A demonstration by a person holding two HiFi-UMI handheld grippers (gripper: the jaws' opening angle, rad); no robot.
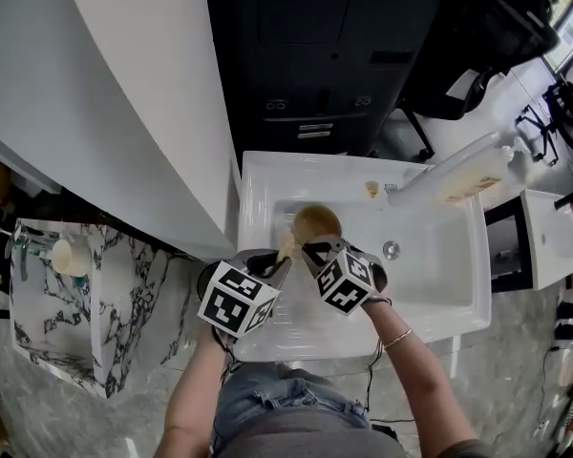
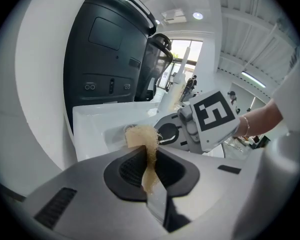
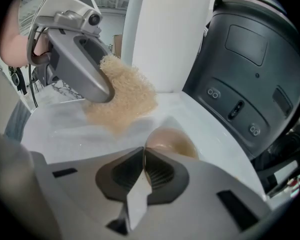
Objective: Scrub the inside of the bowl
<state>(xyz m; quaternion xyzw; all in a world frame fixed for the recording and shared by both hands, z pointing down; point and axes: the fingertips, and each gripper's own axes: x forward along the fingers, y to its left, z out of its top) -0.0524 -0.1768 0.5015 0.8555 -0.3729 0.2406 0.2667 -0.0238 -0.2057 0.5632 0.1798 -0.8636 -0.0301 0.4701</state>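
Left tongs (image 2: 151, 159): clenched on a tan fibrous pad (image 2: 140, 136), which sticks out past the tips.
Pad: hangs over the left part of the sink (image 1: 430, 275), just left of the bowl (image 1: 317, 221). I can't tell whether it touches the rim.
Bowl: down in the sink, left of the drain (image 1: 391, 249), just ahead of both my tongs.
Right tongs (image 3: 144, 159): closed down on a thin edge. I judge that edge to be the bowl's near rim, with the brown bowl rising just beyond the tips.
Relation: the bowl lies right of and slightly beyond the pad, so the left tongs are the working ones and the right steady it.
Next move: I judge the pad must go rightward over the rim and down inside. Scrubbing looks barely begun.
Risk: the bowl may twist in my right grip.
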